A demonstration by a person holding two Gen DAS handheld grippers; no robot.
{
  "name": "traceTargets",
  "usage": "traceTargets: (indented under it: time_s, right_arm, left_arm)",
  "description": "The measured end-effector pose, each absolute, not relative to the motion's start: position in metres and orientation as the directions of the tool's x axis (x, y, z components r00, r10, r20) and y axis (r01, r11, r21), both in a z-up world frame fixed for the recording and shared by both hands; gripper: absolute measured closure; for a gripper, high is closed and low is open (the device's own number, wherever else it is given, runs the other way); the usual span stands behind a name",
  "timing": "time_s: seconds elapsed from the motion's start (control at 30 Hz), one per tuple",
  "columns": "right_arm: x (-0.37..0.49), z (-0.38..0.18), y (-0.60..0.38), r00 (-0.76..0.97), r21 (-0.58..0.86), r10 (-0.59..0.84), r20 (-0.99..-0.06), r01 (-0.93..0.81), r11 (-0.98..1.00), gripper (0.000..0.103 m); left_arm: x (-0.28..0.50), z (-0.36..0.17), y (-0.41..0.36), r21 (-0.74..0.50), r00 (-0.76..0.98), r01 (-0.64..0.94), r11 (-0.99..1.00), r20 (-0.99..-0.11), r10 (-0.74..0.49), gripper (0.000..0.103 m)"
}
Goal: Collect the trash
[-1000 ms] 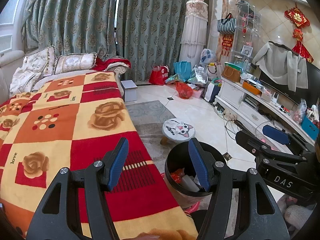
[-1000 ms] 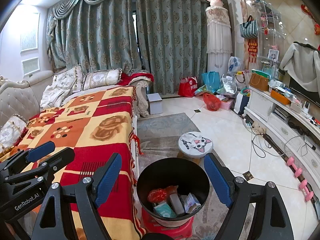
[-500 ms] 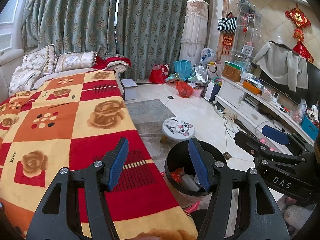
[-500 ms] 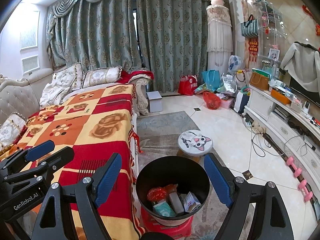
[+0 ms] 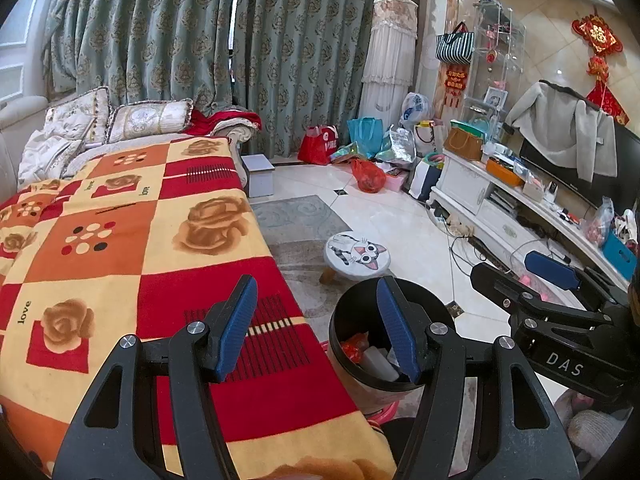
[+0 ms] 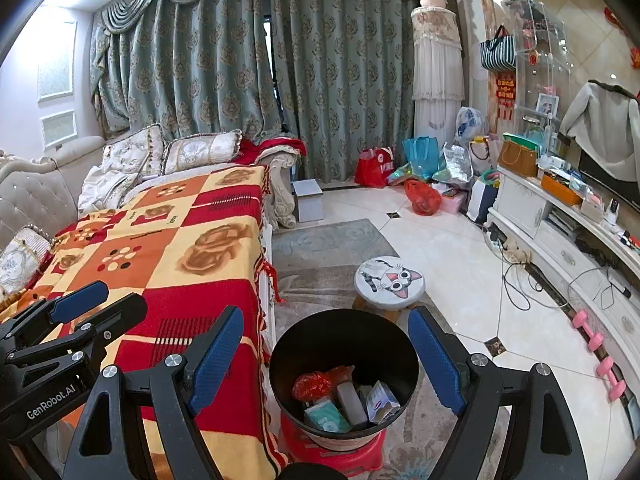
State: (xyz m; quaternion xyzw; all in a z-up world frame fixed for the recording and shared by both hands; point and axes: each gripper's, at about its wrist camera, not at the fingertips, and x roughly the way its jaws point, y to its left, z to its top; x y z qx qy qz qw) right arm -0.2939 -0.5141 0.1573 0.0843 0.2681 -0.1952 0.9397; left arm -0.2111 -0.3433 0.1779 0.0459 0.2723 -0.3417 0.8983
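Note:
A black round trash bin [image 6: 344,344] stands on a red stool beside the sofa; it holds a red wrapper [image 6: 316,384], a teal pack [image 6: 326,418] and small cartons [image 6: 380,400]. My right gripper [image 6: 326,364] is open and empty, hovering above the bin with a finger on either side of its rim. My left gripper [image 5: 318,328] is open and empty over the blanket's edge, its right finger in front of the bin [image 5: 352,320]. Each gripper shows in the other's view: the left [image 6: 68,320], the right [image 5: 536,280].
A sofa under a red, orange and yellow checked blanket [image 6: 168,248] fills the left. A cat-face stool [image 6: 390,280] stands just beyond the bin on a grey rug. A white TV cabinet [image 6: 560,240] runs along the right; bags [image 6: 420,196] lie by the curtains. Pink dumbbells [image 6: 600,356] lie on the floor.
Almost nothing has changed; both grippers stay open and drift only slightly over the bin.

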Motion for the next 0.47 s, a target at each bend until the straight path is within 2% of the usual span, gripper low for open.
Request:
traceTargets:
  time_s: [0.47]
  right_arm:
    - [-0.2849,0.152,-0.5072,0.772,0.043,-0.307,-0.556,0.395,0.918,0.021]
  left_arm:
    - [-0.214,0.1715,-0.3425,-0.111,0.611,0.641,0.76,-0.526,-0.592,0.042]
